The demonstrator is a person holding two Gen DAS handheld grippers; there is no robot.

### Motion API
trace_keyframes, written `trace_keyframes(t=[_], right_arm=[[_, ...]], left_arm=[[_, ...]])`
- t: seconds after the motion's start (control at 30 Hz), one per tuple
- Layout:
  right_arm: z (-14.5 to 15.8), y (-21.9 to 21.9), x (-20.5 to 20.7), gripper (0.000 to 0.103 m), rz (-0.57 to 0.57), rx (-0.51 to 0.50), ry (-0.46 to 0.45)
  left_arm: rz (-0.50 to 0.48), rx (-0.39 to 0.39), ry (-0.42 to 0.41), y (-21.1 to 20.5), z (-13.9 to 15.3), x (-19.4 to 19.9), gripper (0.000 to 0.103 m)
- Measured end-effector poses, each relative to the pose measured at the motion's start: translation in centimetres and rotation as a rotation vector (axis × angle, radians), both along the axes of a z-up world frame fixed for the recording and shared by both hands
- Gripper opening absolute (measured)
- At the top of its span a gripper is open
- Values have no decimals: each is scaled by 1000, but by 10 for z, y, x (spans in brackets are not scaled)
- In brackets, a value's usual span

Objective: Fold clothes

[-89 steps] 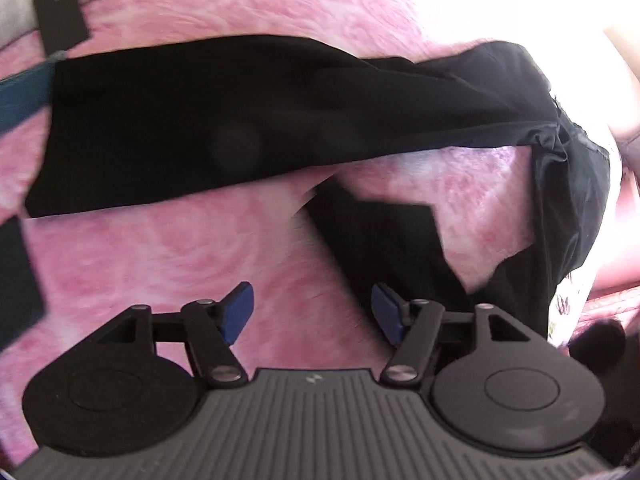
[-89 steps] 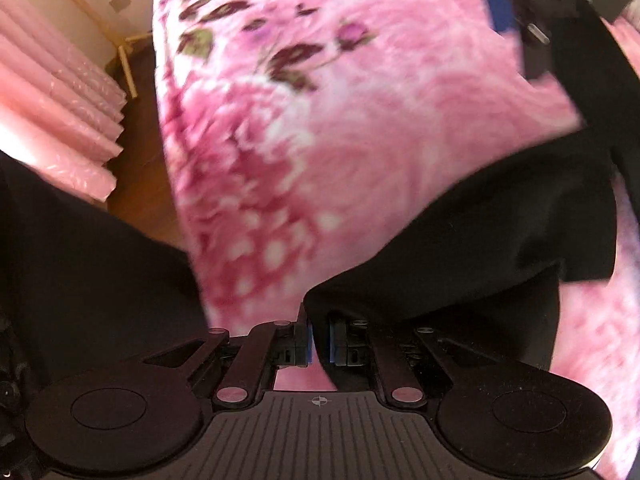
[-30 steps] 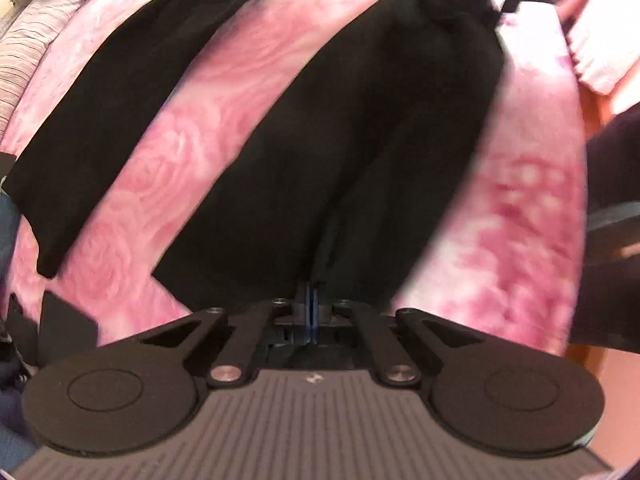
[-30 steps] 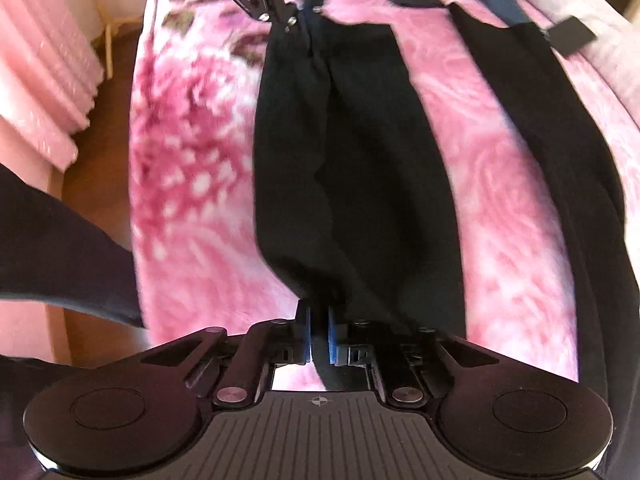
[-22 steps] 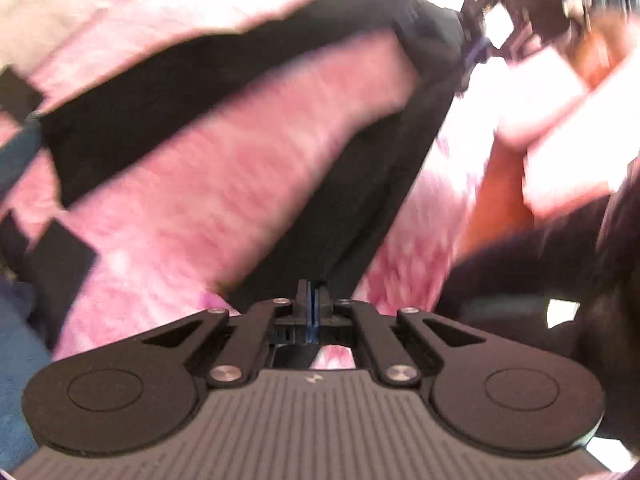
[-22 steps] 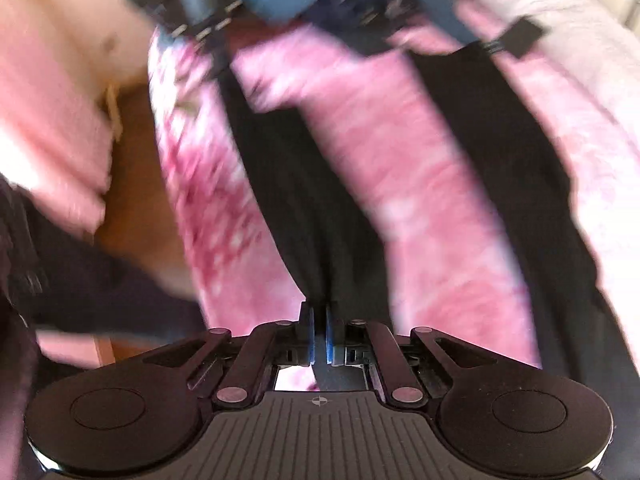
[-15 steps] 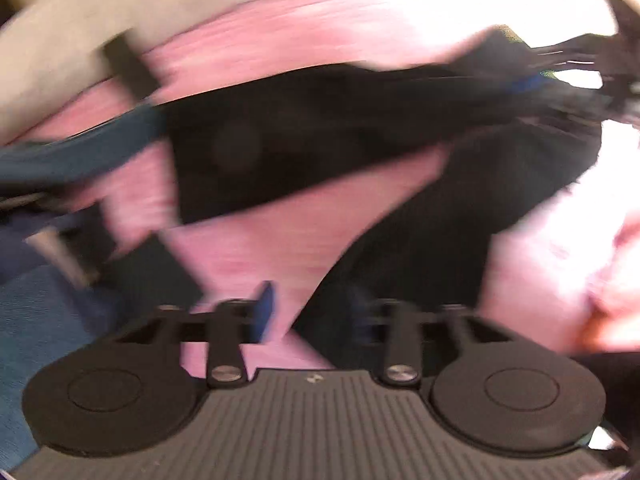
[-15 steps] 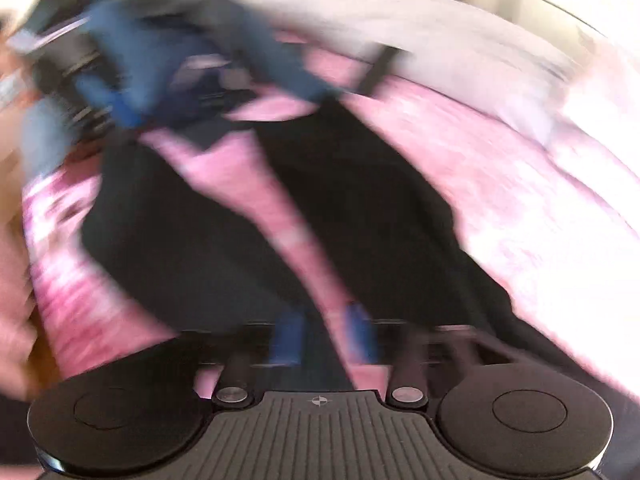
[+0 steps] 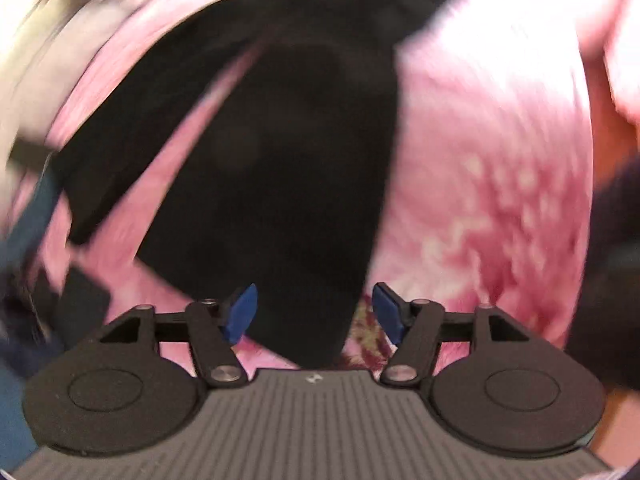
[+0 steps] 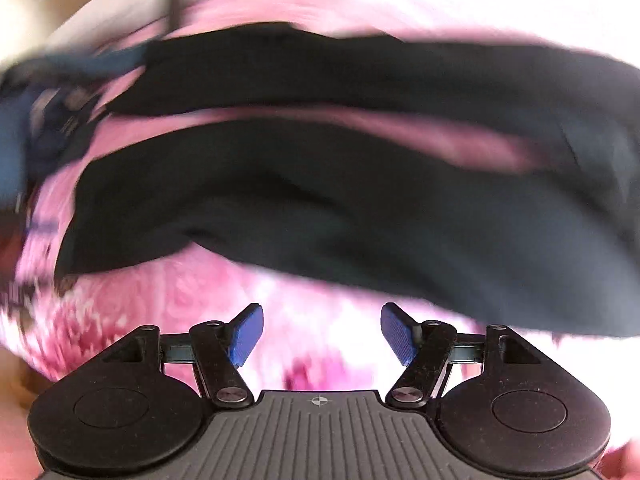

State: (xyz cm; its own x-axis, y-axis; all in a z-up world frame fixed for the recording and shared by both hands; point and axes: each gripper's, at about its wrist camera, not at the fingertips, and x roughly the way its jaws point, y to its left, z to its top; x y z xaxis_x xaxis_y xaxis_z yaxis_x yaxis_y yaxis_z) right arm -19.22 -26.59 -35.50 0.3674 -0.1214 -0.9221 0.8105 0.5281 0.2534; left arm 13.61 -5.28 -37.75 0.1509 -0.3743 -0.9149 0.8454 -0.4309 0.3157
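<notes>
Both grippers released black trousers (image 9: 288, 152), left gripper (image 9: 314, 314) opening

Black garment (image 9: 288, 168): matt cloth, soft and limp, no sheen seen. Pink blanket (image 9: 492, 168): plush, fuzzy cloth with a mottled floral print. Left gripper (image 9: 314, 314): matt black plastic body, ribbed grey housing, blue ridged pads (image 10: 400, 336), bright metal pivot screws noted.
</notes>
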Motion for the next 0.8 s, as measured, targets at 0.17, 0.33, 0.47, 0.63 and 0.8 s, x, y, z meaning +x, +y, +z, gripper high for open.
trace_keyframes(t=[0.17, 0.33, 0.47, 0.63, 0.8], right_arm=[[-12, -10, -71, 68, -435, 42, -95], [-12, -31, -138, 68, -735, -23, -111], [-8, -46, -180, 68, -795, -77, -124], [-19, -66, -219, 68, -877, -102, -150], [-29, -83, -250, 68, -951, -110, -199]], left_arm=[[-170, 0, -86, 10, -7, -12, 2], [-41, 100, 87, 19, 54, 15, 2], [-103, 202, 157, 34, 76, 13, 2], [-132, 327, 188, 43, 45, -14, 1], [-138, 419, 233, 55, 33, -31, 1]])
